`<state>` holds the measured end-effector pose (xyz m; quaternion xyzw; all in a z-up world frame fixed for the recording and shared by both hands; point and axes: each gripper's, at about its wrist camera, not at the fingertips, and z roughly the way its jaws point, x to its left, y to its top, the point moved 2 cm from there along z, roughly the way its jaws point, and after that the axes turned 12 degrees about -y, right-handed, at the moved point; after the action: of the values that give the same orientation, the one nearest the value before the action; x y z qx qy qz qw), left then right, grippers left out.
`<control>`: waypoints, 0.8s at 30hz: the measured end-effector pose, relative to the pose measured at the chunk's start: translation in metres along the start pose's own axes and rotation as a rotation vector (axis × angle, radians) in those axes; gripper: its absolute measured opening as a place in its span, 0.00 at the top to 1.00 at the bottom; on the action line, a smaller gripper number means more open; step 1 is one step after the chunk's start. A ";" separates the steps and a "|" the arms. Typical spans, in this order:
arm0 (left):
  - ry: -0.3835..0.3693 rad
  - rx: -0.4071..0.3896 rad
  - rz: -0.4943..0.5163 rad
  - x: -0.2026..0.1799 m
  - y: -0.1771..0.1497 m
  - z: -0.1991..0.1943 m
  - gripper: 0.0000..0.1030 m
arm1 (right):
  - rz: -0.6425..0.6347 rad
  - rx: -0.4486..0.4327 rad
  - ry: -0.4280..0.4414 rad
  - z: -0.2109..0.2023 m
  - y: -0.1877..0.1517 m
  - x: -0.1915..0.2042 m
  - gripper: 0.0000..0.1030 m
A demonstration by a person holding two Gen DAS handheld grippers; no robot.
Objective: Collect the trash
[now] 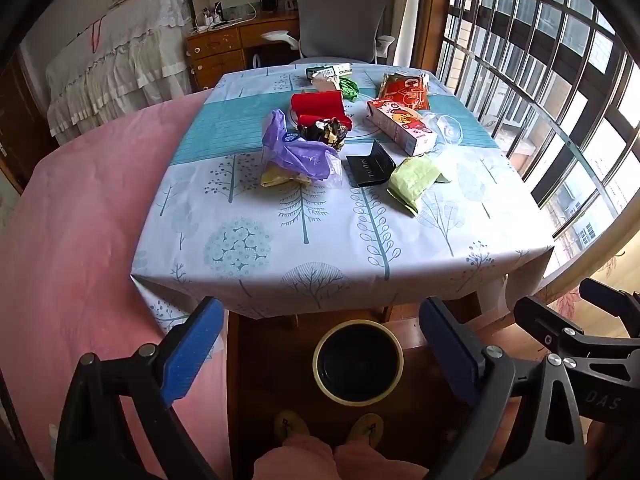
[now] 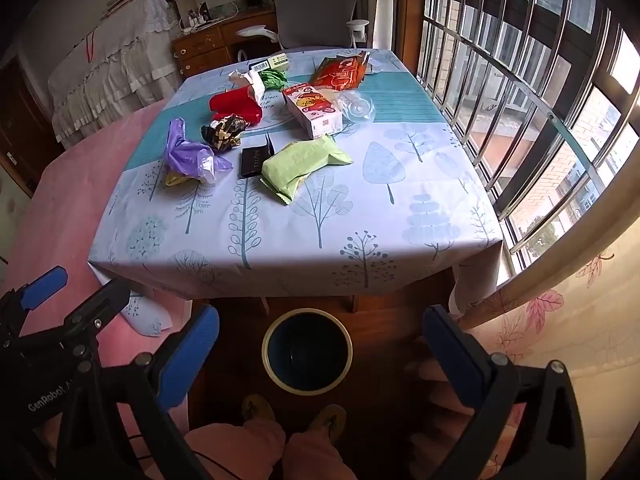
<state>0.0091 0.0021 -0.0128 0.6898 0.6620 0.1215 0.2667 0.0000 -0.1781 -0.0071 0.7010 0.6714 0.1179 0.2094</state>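
Left claw (image 1: pixel 320 340): stood wide apart and empty, blue pads tilted down toward the floor in front of the desk.
Right claw (image 2: pixel 320 344): likewise spread wide, nothing between its pads.
Trash on the desk (image 1: pixel 340 248): purple bag (image 1: pixel 296 152) over a yellow wrapper, crumpled black-and-gold foil (image 1: pixel 324 132), red pouch (image 1: pixel 318 106), black card sleeve (image 1: pixel 370 166), light green packet (image 1: pixel 414 180), cartoon-printed carton (image 1: pixel 400 126), orange snack bag (image 1: pixel 404 88), clear plastic cup (image 1: pixel 448 128).
Bin (image 1: pixel 358 362): round, yellow-rimmed, dark inside, on the floor just before the desk's near edge.
Person: slippered feet and pink trouser legs below the bin.
Surroundings: pink bed at left, barred window at right.
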 end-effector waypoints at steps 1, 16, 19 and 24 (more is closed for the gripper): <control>0.000 -0.001 0.000 0.000 0.000 0.000 0.06 | 0.000 -0.001 0.000 0.000 0.000 0.000 0.01; 0.017 0.004 -0.006 -0.007 -0.007 -0.004 0.06 | -0.003 -0.007 0.016 -0.001 -0.002 -0.005 0.01; 0.028 0.001 0.001 -0.006 -0.005 -0.003 0.06 | -0.001 -0.007 0.016 -0.001 -0.002 -0.004 0.01; 0.035 -0.002 0.006 -0.005 -0.003 -0.003 0.06 | -0.002 -0.008 0.013 0.000 -0.001 -0.004 0.01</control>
<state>0.0042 -0.0021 -0.0109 0.6894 0.6643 0.1350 0.2554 -0.0015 -0.1820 -0.0071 0.6988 0.6730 0.1250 0.2077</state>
